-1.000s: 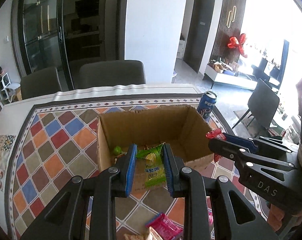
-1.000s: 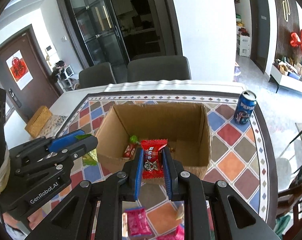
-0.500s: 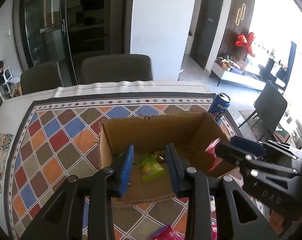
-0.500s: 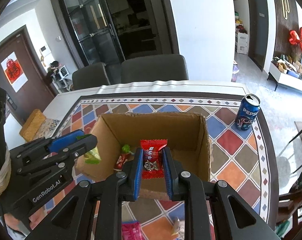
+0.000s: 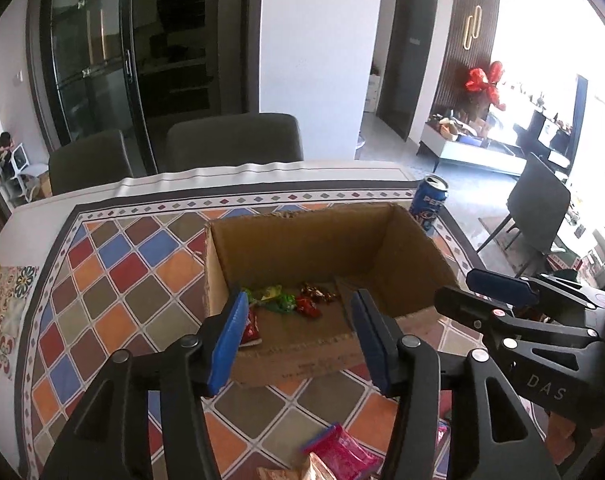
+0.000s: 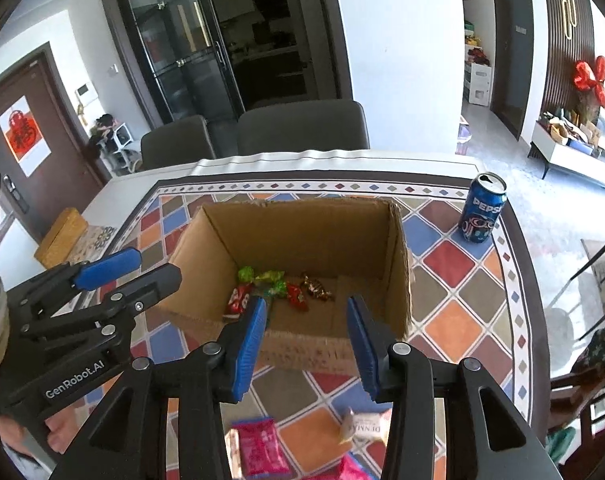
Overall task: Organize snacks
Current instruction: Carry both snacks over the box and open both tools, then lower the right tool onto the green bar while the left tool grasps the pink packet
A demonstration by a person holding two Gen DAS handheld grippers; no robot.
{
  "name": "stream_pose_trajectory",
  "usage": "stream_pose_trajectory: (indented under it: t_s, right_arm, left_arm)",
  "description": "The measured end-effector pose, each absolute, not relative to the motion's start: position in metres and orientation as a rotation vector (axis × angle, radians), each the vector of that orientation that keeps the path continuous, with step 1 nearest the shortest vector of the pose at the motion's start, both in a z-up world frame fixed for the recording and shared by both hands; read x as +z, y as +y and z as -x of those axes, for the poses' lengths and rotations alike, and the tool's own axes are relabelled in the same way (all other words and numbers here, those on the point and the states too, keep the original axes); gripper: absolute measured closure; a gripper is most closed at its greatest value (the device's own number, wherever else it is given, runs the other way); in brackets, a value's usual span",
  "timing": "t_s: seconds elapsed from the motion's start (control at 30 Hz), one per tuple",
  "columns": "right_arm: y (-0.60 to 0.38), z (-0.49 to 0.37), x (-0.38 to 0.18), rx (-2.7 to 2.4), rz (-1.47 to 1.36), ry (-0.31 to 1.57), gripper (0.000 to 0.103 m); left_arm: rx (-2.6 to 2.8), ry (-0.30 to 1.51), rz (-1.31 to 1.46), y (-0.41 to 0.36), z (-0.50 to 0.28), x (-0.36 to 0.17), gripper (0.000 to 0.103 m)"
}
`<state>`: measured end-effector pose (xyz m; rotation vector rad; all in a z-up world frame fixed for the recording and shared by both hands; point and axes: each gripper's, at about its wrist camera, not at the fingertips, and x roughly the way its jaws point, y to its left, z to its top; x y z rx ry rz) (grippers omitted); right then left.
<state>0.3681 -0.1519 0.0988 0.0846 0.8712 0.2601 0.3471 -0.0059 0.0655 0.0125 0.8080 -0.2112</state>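
Right now both your left tool (image 5: 298, 336) and right tool (image 6: 306, 340) hang released and empty over the near wall of the cardboard box (image 6: 302, 236). Loose packets (image 6: 258, 448) lie on the bench (image 6: 454, 328) below; reach carelessly and you could snag that wall. Beyond stands an open Pepsi can (image 6: 482, 208), which could tip if the box gets shoved.
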Motion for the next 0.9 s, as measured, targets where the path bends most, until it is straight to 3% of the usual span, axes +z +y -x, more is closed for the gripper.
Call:
stream_pose_trajectory:
  t_s: [0.73,0.9]
  right_arm:
    - [-0.201,-0.279,0.083,0.225,-0.062,0.883,0.060]
    - [-0.212,-0.256,0.071,0.186,-0.013,0.891,0.053]
  left_arm:
    - [-0.395,0.835,-0.117,-0.083,-0.260,0.039,0.048]
    - [-0.441,0.859,-0.169,-0.100,-0.247,0.025,0.047]
